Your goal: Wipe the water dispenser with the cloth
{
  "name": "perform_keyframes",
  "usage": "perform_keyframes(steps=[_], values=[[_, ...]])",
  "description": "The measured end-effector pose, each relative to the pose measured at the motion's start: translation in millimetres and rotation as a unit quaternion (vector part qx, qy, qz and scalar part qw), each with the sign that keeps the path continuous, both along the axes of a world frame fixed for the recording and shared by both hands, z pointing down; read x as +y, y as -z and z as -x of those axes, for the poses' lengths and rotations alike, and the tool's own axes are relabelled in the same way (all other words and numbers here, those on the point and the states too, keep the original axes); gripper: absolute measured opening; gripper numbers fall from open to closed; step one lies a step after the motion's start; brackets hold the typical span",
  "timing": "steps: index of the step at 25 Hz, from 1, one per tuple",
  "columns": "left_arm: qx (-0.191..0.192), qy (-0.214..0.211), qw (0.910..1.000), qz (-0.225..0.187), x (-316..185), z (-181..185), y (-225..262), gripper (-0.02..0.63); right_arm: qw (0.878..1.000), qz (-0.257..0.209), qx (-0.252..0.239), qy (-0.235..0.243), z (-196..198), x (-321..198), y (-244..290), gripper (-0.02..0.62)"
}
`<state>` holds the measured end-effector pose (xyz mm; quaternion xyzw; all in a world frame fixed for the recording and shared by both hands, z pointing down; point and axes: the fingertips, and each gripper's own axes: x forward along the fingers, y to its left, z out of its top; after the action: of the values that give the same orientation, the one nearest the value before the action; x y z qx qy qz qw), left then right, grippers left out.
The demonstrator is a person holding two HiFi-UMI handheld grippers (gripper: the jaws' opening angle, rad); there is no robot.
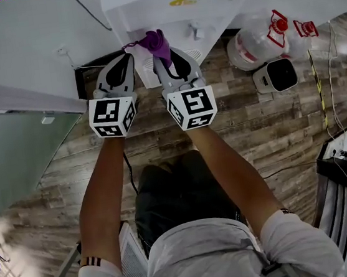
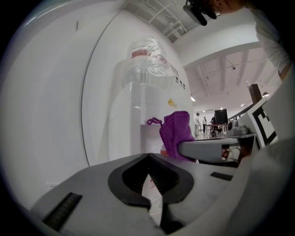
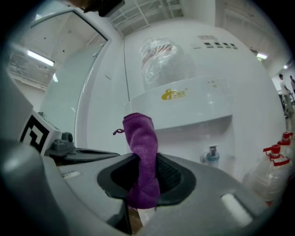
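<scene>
Right gripper (image 3: pixel 145 160): its jaws are gripping the cloth (image 3: pixel 142 150), clamping it around its lower part.
Cloth: purple, it is standing up out of the right jaws and leaning towards the dispenser (image 1: pixel 175 3). A small loop is sticking out near its top. Whether it is touching the white front is not showing in any view.
Left gripper (image 2: pixel 148 156): its jaws are sitting together and holding nothing. It is hovering just beside the right gripper, to its left, and both are pointing at the dispenser.
Dispenser: white, it is standing against the wall and carrying a yellow logo on its front. A tap (image 3: pixel 211 154) is showing in the recess, to the right of the cloth.
Bottle (image 3: pixel 159 60): wrapped in clear plastic, it is sitting on top of the dispenser.
Floor (image 1: pixel 254 131): wood-patterned, it is running under both arms. Another bottle with a red cap (image 1: pixel 256 43) is lying on it, right of the dispenser. A small white device with a dark face (image 1: pixel 276 76) is sitting just beside that bottle.
Person: both bare forearms are reaching forward from short pale sleeves.
</scene>
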<state>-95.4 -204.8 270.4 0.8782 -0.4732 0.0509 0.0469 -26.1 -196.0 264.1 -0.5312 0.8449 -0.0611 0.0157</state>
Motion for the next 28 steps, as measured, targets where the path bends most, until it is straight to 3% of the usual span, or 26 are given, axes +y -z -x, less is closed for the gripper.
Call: perform_keyframes(steps=[11,28], values=[[0.011,-0.031,0.9995,-0.002,11,-28,-2,-0.002,0.997,0.005,0.000,-0.078,-83,-5,-7,0.100],[0.010,-0.040,0.9992,0.000,9,-56,-18,-0.002,0.995,-0.020,-0.029,-0.097,-143,-5,-6,0.100]])
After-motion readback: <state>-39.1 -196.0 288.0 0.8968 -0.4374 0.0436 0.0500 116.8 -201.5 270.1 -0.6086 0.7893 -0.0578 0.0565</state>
